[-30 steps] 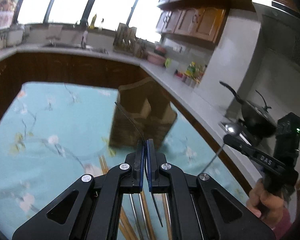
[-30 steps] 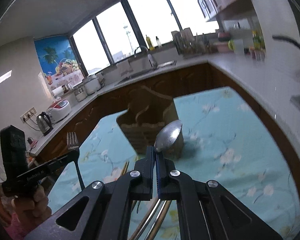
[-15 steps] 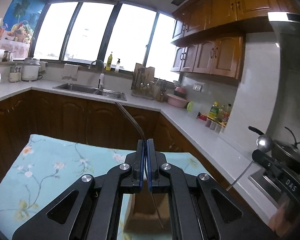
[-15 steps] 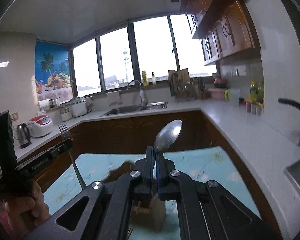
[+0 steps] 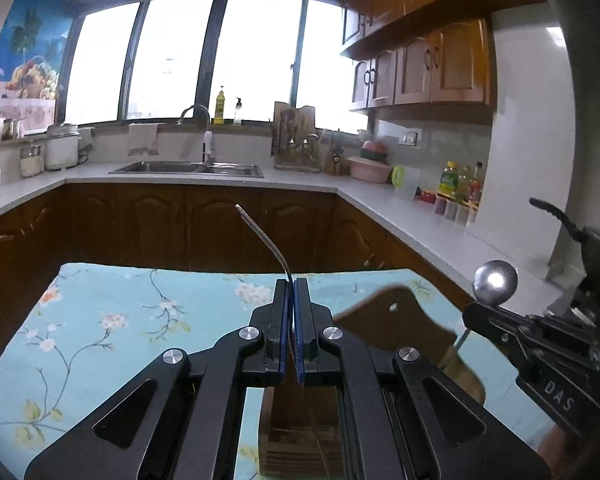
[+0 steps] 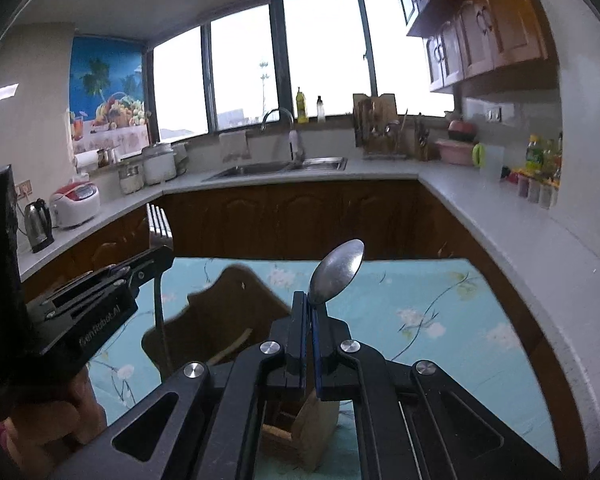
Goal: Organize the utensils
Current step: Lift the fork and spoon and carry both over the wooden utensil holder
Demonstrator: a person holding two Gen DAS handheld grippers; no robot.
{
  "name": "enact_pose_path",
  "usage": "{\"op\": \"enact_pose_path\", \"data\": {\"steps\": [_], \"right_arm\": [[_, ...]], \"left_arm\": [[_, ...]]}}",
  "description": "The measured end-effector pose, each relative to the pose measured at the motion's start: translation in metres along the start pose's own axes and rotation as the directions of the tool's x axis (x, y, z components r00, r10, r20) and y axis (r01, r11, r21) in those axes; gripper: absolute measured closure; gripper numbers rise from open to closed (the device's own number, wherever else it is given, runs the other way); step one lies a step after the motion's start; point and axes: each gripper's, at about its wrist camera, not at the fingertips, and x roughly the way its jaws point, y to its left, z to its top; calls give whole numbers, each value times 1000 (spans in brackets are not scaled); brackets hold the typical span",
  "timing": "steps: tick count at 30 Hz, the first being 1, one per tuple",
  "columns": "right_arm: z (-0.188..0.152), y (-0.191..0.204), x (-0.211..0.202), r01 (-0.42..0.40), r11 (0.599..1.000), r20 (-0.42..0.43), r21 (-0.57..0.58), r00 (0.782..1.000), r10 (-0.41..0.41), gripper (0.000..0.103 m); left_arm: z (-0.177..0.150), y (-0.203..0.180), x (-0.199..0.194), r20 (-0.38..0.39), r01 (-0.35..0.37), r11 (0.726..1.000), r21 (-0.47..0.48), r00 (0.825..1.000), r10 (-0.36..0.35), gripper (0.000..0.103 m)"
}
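Both tools hung just above the wooden utensil holder (image 6: 236,320), which stood on the desk (image 6: 440,320) under its blue flowered cloth, and each carried a piece with the handle pointing down, surely so it could drop straight into a slot. The right gripper (image 6: 308,344) had its fingers pressed on the neck of a spoon (image 6: 336,272), the bowl standing up above them and the handle reaching down toward the holder's near compartment. The left gripper (image 5: 290,328) was pinching a fork (image 6: 159,224) likewise, tines up, the stem hanging down in front of the holder's tall back panel; whether it had entered a slot I could not tell. Something pale and slanted, perhaps chopsticks, already leaned inside the holder. Beyond the holder ran the dark cabinets, then the sink (image 5: 188,168) beneath the windows.
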Motion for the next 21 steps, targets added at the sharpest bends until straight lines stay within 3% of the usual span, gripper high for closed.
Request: {"op": "enact_pose_path", "data": {"steps": [2,5,9,14,21], "right_arm": [[-2,-3,2,2,1000,-4,8,1000,-2,101],[0,-8,2,0,1000,-11,28,1000,1,101],[8,-11,-7,-3,999,27,39,1000,2,101],[9,-8,2,-5,999,26,33,1000,4,101],[1,-13,10,-19,999,-8,42,1000,20,101]], "left_arm": [[5,4,1,0,14,999,-31,1000,-14,101],[29,12,-10,58,52,993,-104,997,-46,101],[46,10,-14,117,38,994,-100,993,-26,101],[28,1,2,90,-11,998,-62,996,17,101],[0,0,9,31,-13,1000,-21,999,14,101]]}}
